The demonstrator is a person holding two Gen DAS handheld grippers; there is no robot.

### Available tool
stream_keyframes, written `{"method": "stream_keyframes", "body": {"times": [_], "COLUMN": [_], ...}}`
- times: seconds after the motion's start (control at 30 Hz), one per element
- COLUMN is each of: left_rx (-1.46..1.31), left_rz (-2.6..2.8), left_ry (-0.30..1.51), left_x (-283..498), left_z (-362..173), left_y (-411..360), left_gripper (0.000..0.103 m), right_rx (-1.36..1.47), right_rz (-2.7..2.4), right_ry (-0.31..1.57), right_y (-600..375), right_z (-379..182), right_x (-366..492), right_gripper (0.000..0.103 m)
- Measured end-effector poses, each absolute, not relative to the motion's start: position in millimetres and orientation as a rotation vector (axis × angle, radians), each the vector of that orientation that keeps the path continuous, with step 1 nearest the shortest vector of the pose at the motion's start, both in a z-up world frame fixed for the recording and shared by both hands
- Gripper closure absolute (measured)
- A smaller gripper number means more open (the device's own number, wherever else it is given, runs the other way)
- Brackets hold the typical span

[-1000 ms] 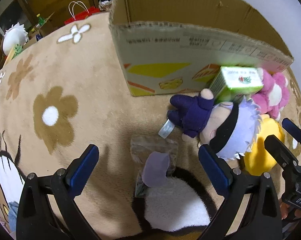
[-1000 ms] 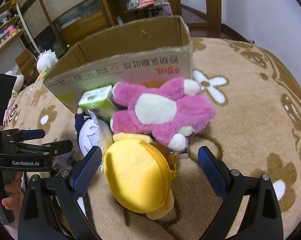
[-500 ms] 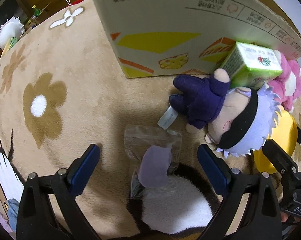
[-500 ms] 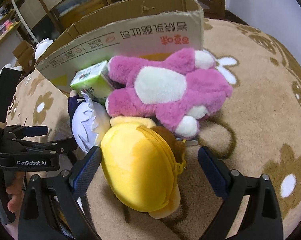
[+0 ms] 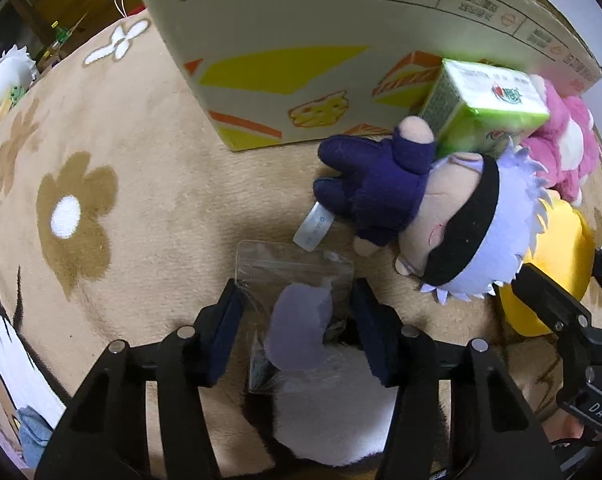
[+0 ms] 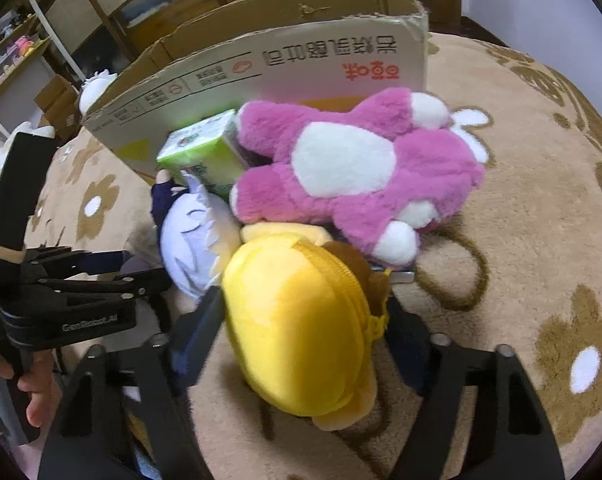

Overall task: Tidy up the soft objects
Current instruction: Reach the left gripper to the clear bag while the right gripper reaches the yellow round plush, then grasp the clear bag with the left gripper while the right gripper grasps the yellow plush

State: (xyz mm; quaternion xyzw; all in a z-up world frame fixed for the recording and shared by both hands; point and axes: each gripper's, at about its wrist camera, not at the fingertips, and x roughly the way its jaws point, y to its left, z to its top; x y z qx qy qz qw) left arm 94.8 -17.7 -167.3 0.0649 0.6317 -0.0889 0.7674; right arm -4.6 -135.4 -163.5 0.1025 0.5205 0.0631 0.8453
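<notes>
My left gripper (image 5: 297, 320) has closed on a clear plastic bag (image 5: 285, 276) holding a small lilac soft item (image 5: 299, 326), lying on the rug. My right gripper (image 6: 301, 316) has closed around a yellow plush pouch (image 6: 297, 332) with a zip. Next to them lie a doll with lilac hair and a black blindfold (image 5: 457, 228), a pink and white plush (image 6: 357, 172) and a green tissue pack (image 5: 485, 108). The doll (image 6: 193, 228) and the tissue pack (image 6: 205, 156) also show in the right wrist view. An open cardboard box (image 6: 301, 56) stands just behind them.
A beige rug with brown flowers (image 5: 73, 208) covers the floor. The box wall (image 5: 301, 60) rises right ahead of the left gripper. The right gripper's frame (image 5: 573, 320) sits at the right edge of the left view. Wooden shelves (image 6: 101, 8) stand behind the box.
Both grippers have moved down and forward and their jaws have closed in: the left on the plastic bag, the right on the yellow pouch.
</notes>
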Motion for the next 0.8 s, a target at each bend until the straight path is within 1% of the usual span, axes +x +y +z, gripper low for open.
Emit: {"method": "stream_keyframes", "body": {"times": [0.1, 0.23, 0.4, 0.8], "left_rx": [0.138, 0.14, 0.133, 0.085], "left_rz": [-0.194, -0.196, -0.171, -0.099], "left_ry": [1.361, 1.33, 1.267, 1.03], "left_x": [95, 89, 79, 49], "left_z": [-165, -158, -138, -78], "left_y": [-17, -20, -26, -17], "left_gripper": [0.051, 0.052, 0.052, 0.052], "right_rx": [0.208, 0.207, 0.21, 0.262], "right_rz": [0.138, 0.14, 0.139, 0.135], "right_ry": [1.095, 1.078, 1.043, 0.987], "right_y": [-131, -129, -133, -146], "right_z": [-161, -156, -147, -125], "right_x": [-7, -10, -16, -32], "right_gripper": [0.041, 0.047, 0.048, 0.048]}}
